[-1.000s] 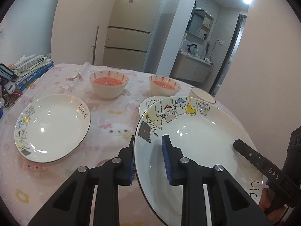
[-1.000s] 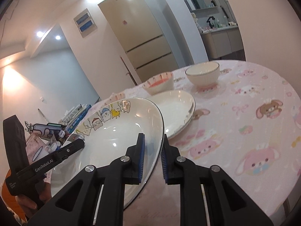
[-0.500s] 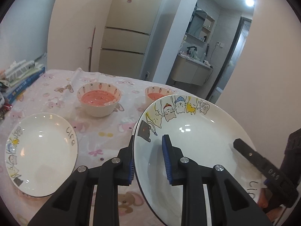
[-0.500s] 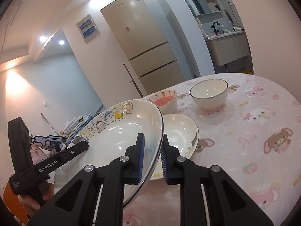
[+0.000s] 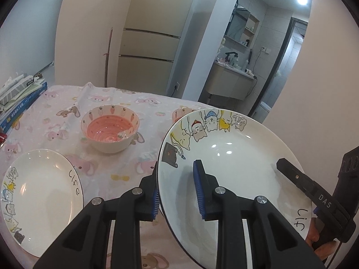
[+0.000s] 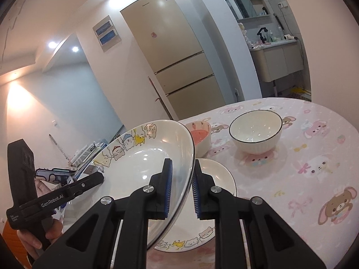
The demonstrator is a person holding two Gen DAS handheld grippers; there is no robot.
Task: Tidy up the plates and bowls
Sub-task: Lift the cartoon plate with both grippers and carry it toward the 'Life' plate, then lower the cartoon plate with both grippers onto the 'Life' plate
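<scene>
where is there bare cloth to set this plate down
Widest bare tablecloth: right of the white bowl and the lower plate. Smaller strip behind the carrot bowl. Crowded: between carrot bowl and left plate, and by the books.

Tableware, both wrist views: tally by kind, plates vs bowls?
Plates: 3 (held plate, left plate, right plate)
Bowls: 3 (open pink bowl, half-hidden pink bowl, white bowl)
Total: 6
</scene>
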